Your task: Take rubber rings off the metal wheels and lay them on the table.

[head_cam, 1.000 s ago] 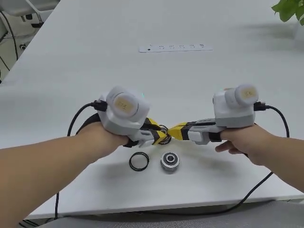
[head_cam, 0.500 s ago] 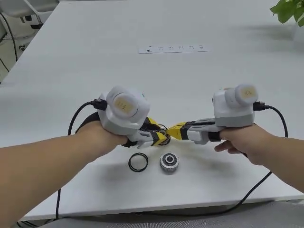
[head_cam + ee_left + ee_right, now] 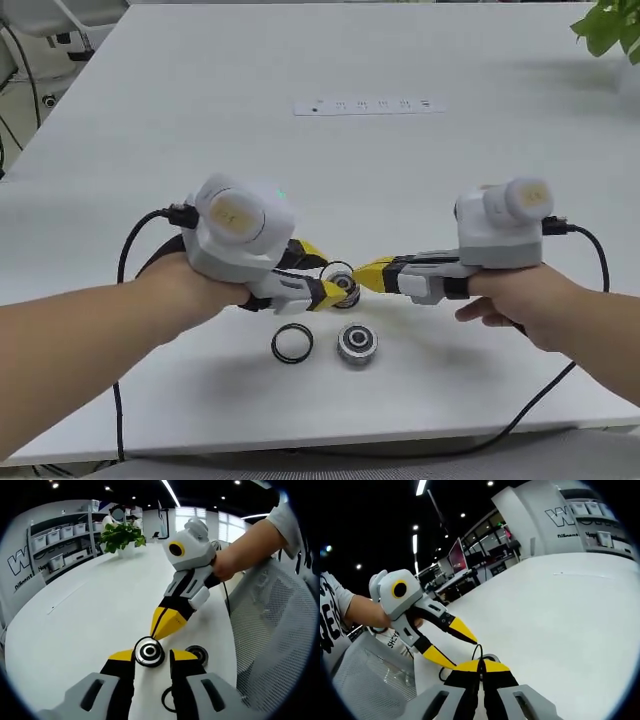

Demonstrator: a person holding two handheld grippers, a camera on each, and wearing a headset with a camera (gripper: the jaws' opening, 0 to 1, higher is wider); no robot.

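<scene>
two tongs: left tongs clamped on a metal wheel, right tongs pinching its rubber ring.

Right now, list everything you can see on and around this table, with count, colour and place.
metal wheels: 2, silver; one loose near the table's front edge, one clamped in the left gripper.
rubber rings: 2, black; one flat on the table left of the loose wheel, one pinched by the right gripper beside the clamped wheel.
power strip: 1, white; far middle of the table.
plant: 1, green; far right corner.
table: 1, white.
mesh chair: 1, grey; beside the table.
grippers: 2, grey with yellow jaws; tips meeting.
hands: 2; left, right, each around its gripper.
</scene>
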